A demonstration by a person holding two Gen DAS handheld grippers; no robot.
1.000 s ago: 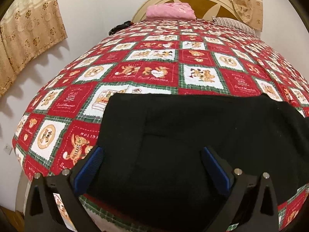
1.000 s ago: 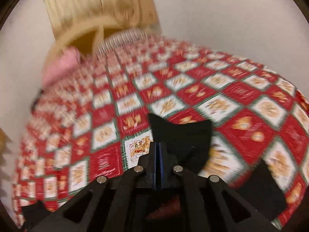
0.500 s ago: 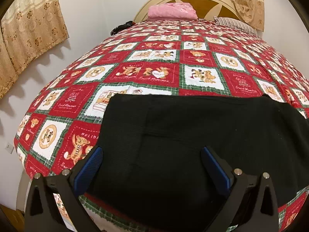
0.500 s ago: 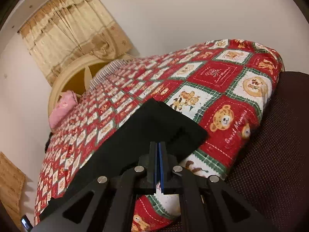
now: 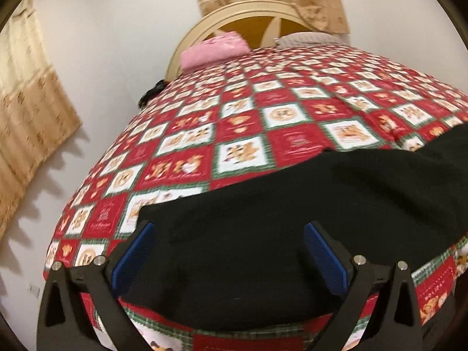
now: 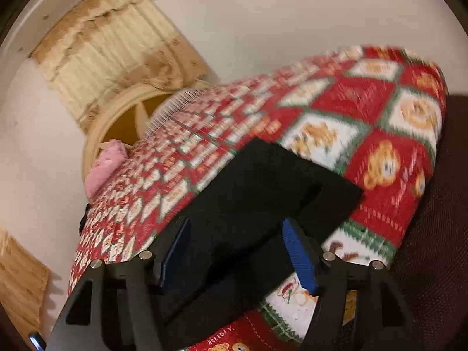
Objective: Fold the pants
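The black pants lie flat along the near edge of the bed, on a red, white and green bear-print quilt. My left gripper is open, its blue pads apart, just above the left part of the pants. In the right wrist view the right end of the pants lies near the quilt's corner. My right gripper is open over that end and holds nothing.
A pink folded cloth and a striped pillow lie by the cream headboard. Beige curtains hang on the walls. A dark brown upholstered seat stands against the bed's right corner.
My right gripper was shut on the pants' end and has opened, letting it lie on the quilt. My left gripper stayed open and its view swung to the left.
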